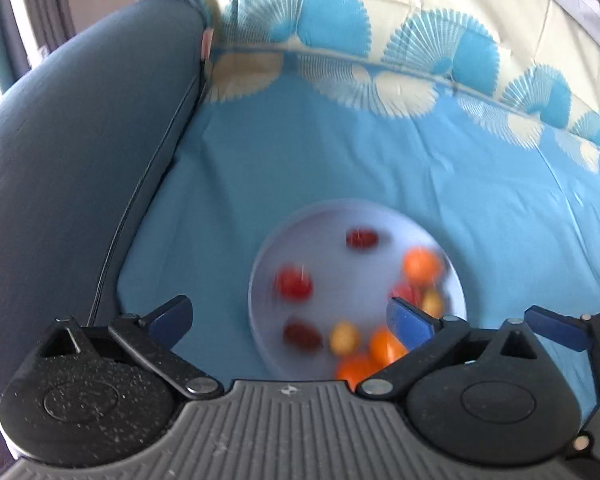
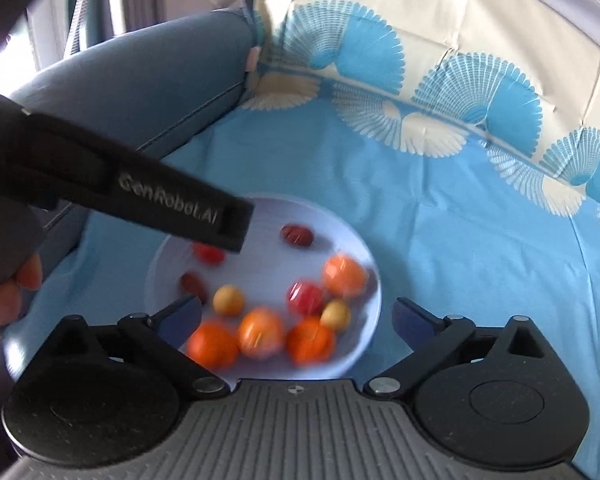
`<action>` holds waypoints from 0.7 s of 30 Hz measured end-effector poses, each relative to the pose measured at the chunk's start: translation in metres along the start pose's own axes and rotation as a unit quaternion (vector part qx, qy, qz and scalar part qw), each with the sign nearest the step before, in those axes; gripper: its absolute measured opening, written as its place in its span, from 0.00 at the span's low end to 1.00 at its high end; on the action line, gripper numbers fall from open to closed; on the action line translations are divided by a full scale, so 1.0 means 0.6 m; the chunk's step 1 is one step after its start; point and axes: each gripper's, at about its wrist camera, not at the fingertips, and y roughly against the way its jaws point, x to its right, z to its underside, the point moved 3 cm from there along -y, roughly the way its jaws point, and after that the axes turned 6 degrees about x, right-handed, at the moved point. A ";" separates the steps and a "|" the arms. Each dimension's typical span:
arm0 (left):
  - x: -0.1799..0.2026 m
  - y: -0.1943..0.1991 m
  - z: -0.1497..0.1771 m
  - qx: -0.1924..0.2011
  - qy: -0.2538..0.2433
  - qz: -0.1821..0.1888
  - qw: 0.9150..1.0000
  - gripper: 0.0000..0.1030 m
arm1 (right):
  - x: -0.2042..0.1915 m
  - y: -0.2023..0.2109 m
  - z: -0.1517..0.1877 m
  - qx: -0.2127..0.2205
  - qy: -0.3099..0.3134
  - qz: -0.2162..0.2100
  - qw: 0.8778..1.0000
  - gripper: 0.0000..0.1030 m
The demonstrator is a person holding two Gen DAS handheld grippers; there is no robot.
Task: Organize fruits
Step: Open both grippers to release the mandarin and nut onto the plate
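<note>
A pale plate point(image 1: 332, 220) of small fruits lies on a blue cloth; the right wrist view shows it too point(image 2: 260, 212). It holds several oranges point(image 2: 344, 276), red fruits point(image 2: 306, 298), dark red dates point(image 2: 296, 235) and two yellowish balls point(image 2: 229, 300). My left gripper point(image 1: 290, 316) is open and empty over the plate's near edge. My right gripper point(image 2: 298, 316) is open and empty above the oranges at the plate's near side. The left gripper's black body point(image 2: 140, 196) reaches in over the plate's far left. Both views are motion-blurred.
The blue cloth point(image 1: 380, 160) with a cream and blue fan pattern covers a sofa seat and back. A grey-blue armrest point(image 1: 80, 140) rises at the left. The right gripper's fingertip point(image 1: 552, 326) shows at the right in the left wrist view.
</note>
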 end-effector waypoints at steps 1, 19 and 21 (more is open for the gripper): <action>-0.002 0.021 0.016 0.002 0.004 0.004 1.000 1.00 | -0.002 0.019 0.010 -0.005 -0.001 -0.005 1.000 0.99; 0.017 0.246 0.128 0.035 0.006 0.000 0.999 1.00 | -0.031 0.251 0.091 0.048 -0.035 0.048 0.997 0.99; 0.019 0.250 0.128 0.036 0.002 -0.005 0.999 1.00 | -0.030 0.267 0.089 0.065 -0.042 0.053 0.996 0.99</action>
